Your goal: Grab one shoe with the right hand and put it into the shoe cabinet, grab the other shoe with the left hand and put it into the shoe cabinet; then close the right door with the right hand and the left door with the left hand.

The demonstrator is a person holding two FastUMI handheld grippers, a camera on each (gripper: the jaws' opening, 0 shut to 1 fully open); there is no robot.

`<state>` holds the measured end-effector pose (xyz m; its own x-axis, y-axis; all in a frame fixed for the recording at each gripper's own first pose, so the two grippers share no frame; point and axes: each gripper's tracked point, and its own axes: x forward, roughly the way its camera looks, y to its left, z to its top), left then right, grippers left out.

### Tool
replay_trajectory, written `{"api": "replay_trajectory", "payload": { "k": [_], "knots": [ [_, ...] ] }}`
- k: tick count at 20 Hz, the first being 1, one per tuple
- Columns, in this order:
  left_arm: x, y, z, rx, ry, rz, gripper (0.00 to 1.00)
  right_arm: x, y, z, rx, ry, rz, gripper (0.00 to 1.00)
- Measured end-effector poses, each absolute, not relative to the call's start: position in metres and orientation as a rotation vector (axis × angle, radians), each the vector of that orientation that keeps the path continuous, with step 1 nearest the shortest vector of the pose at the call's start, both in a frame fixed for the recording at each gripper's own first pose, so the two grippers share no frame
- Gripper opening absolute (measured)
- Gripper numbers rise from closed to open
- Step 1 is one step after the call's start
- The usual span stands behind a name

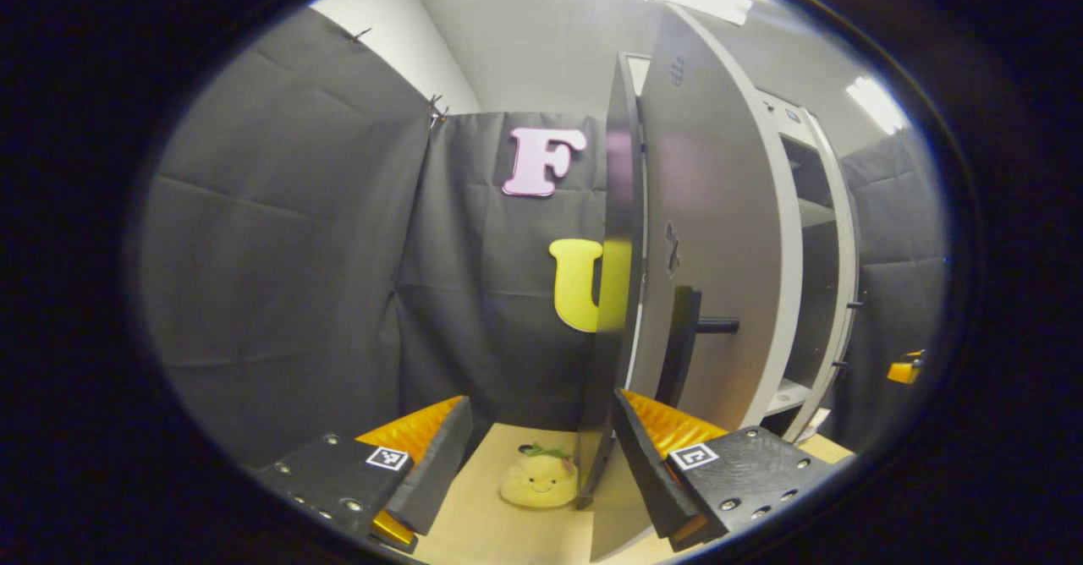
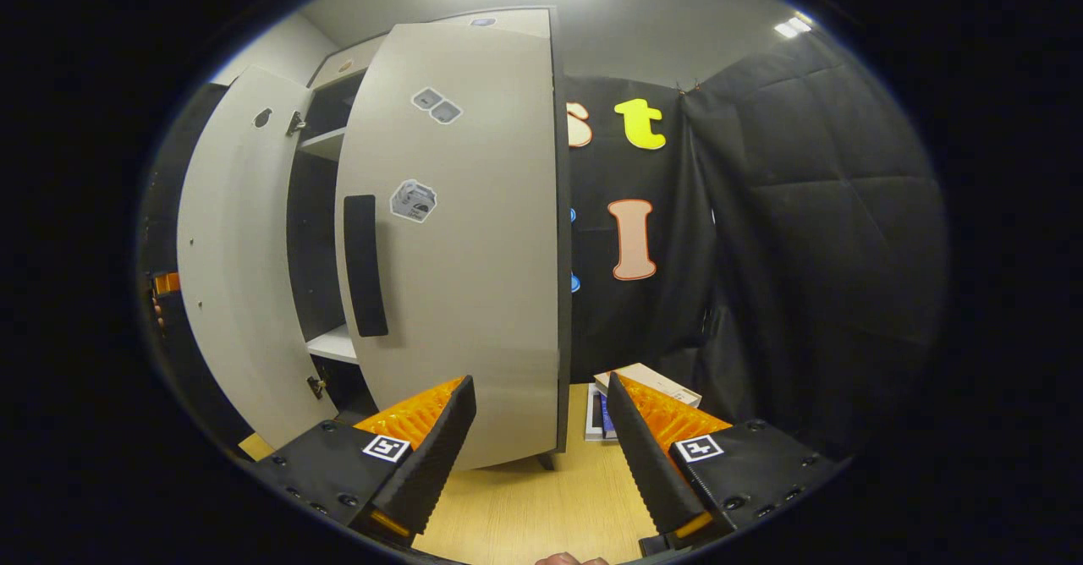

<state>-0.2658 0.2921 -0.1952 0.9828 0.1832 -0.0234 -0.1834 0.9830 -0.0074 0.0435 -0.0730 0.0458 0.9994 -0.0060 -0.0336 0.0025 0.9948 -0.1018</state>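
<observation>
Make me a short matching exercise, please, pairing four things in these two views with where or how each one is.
Things:
1. left door
2. right door
3. plush toy
4. box

States or places:
A. on the floor by the black cloth
B. swung wide open, seen nearly edge-on
C. on the floor between the open fingers
D. almost closed, a narrow gap left

Pairs: 1-B, 2-D, 3-C, 4-A

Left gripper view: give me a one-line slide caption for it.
Open left tool facing the edge of the shoe cabinet's open left door, a yellow plush toy on the floor between its fingers.
</observation>
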Motion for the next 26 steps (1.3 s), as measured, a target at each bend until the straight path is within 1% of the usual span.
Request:
{"api": "replay_trajectory", "payload": {
  "k": [5,7,10,11,13,16,18,22,26],
  "knots": [
    [-0.265,0.274,-0.192,0.039,0.028,0.178,0.94,0.04,-0.081,0.035,-0.064,0.055,-0.032,0.98],
    [-0.262,0.263,-0.196,0.009,0.031,0.148,0.94,0.039,-0.081,0.031,-0.036,0.069,-0.039,0.98],
    [-0.257,0.231,-0.199,-0.02,0.042,0.084,0.94,0.035,-0.081,0.033,-0.015,0.075,-0.058,0.95],
    [-0.256,0.222,-0.198,-0.016,0.039,0.078,0.95,0.034,-0.082,0.037,-0.023,0.065,-0.064,0.95],
    [-0.251,0.203,-0.197,-0.001,0.036,0.079,0.94,0.029,-0.083,0.039,-0.048,0.053,-0.076,0.96],
    [-0.251,0.171,-0.197,0.022,0.019,0.084,0.94,0.022,-0.084,0.033,-0.058,0.061,-0.091,0.95],
    [-0.243,0.148,-0.197,0.038,0.009,0.067,0.94,0.024,-0.089,0.033,-0.061,0.065,-0.105,0.95],
    [-0.21,0.099,-0.211,0.044,0.036,0.023,0.94,0.037,-0.094,0.034,-0.058,0.066,-0.105,0.95],
    [-0.205,0.062,-0.204,0.0,0.019,0.004,0.94,0.05,-0.1,0.043,-0.026,0.046,-0.076,0.95]
  ]
}}
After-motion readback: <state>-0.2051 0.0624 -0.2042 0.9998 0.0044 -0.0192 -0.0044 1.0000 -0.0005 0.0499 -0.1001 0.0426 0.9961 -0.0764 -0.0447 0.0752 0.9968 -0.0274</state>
